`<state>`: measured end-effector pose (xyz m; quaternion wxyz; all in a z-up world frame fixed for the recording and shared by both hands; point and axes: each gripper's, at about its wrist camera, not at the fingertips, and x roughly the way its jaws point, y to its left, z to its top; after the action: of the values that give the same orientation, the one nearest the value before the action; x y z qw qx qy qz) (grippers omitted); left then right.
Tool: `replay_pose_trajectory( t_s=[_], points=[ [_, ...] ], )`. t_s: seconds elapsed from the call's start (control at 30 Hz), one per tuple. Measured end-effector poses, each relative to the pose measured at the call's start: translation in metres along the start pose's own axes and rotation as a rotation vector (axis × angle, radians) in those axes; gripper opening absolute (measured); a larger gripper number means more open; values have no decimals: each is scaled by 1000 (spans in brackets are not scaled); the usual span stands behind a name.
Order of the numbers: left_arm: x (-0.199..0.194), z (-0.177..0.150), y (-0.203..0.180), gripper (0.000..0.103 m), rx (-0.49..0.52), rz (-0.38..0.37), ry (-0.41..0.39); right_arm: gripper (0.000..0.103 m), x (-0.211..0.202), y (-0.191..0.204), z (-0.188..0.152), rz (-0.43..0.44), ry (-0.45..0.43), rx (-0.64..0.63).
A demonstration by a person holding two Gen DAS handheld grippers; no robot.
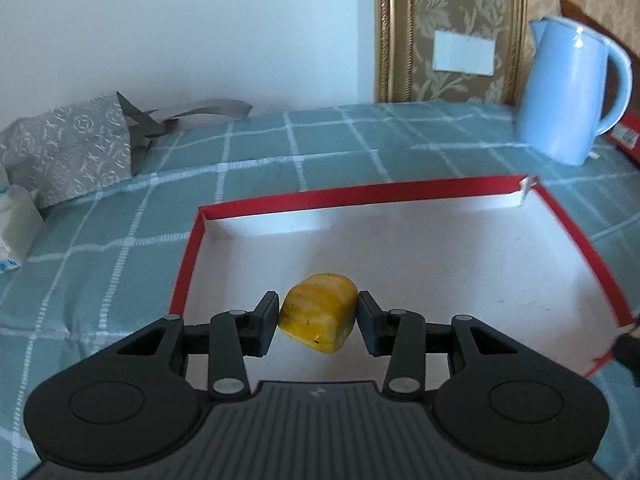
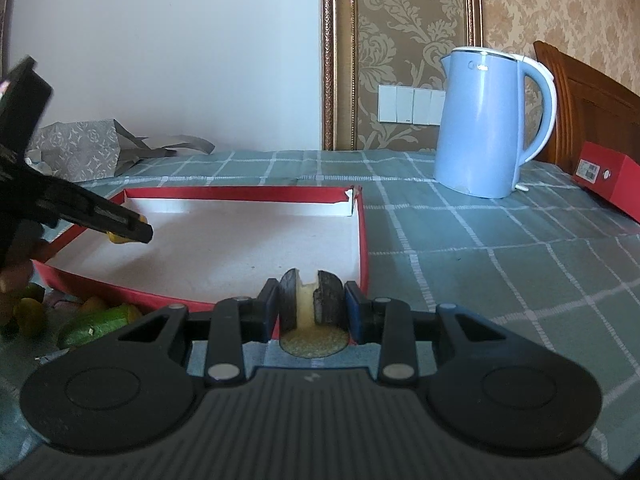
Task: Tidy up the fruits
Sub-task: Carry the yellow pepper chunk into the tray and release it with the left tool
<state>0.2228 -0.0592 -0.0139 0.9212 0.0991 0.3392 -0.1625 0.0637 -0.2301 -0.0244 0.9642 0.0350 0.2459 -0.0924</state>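
My left gripper [image 1: 318, 322] is shut on a yellow fruit piece [image 1: 320, 312] and holds it over the white floor of a shallow red-rimmed box lid [image 1: 188, 264]. In the right wrist view the left gripper [image 2: 140, 232] shows at the lid's left side with the yellow piece [image 2: 116, 238] peeking out beneath it. My right gripper [image 2: 312, 306] is shut on a dark-skinned fruit piece with pale yellow flesh [image 2: 312, 304], at the near right corner of the lid [image 2: 362, 240]. Green and yellow fruits [image 2: 96, 320] lie on the cloth left of the lid.
A light blue kettle [image 2: 484, 120] stands on the checked green cloth [image 2: 500, 260] behind and right of the lid. A red box [image 2: 612, 176] lies at the far right. A grey patterned bag [image 1: 68, 148] and a white packet [image 1: 12, 236] lie at the left.
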Motion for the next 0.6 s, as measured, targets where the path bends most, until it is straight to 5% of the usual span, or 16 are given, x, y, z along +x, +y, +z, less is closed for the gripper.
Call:
replay_pose_trajectory(
  t_s=[0.13,0.23,0.43,0.6],
  points=[
    [-5,-1,1,52,4,14,-25,32,1,1,0,-4,-1,-7],
    [-18,0,7,72,-27,10,-67,32,1,2,0,-4,-3,-5],
    [-62,-14,26,74,-95,10,-149,32,0,2,-2,-4,-8,-15],
    [-111,-61,40,81,-118,25,-237,32,-3,3,-5,5,-11,-25]
  ],
)
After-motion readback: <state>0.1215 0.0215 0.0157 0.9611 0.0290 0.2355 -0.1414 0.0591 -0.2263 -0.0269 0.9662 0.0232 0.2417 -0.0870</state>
